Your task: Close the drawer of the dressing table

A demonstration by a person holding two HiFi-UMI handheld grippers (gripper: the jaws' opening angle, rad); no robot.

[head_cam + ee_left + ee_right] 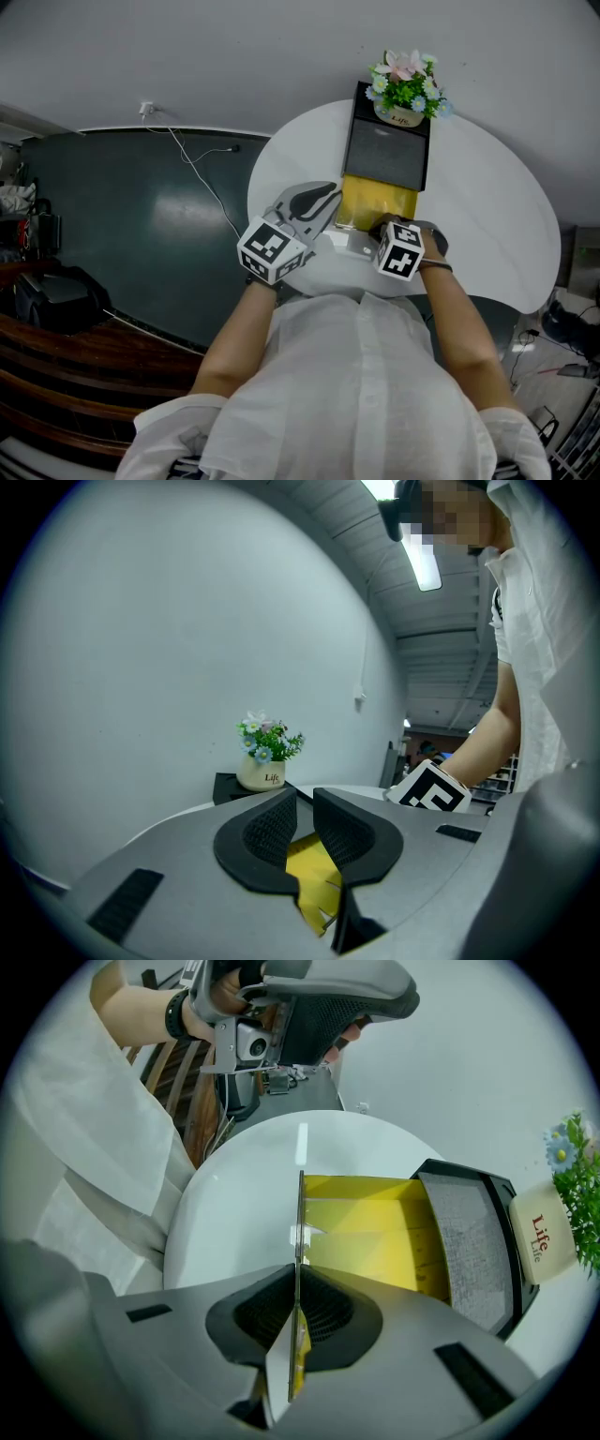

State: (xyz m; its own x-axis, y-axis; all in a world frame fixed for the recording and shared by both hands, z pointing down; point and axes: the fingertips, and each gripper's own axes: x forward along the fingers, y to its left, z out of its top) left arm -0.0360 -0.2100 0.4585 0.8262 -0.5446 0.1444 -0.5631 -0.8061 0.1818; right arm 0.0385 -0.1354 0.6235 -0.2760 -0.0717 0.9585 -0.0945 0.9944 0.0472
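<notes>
your right gripper [296,1281] clamps the front panel of the yellow drawer [370,1232], which juts lengthwise toward the near edge of the table [234,1204]; your left gripper [305,803] is slightly parted and empty.

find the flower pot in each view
Head view: flower pot top, right of centre, behind the yellow drawer.
Left gripper view: flower pot left of centre, above the jaws.
Right gripper view: flower pot at the right edge.
Shared landmark: yellow drawer.
</notes>
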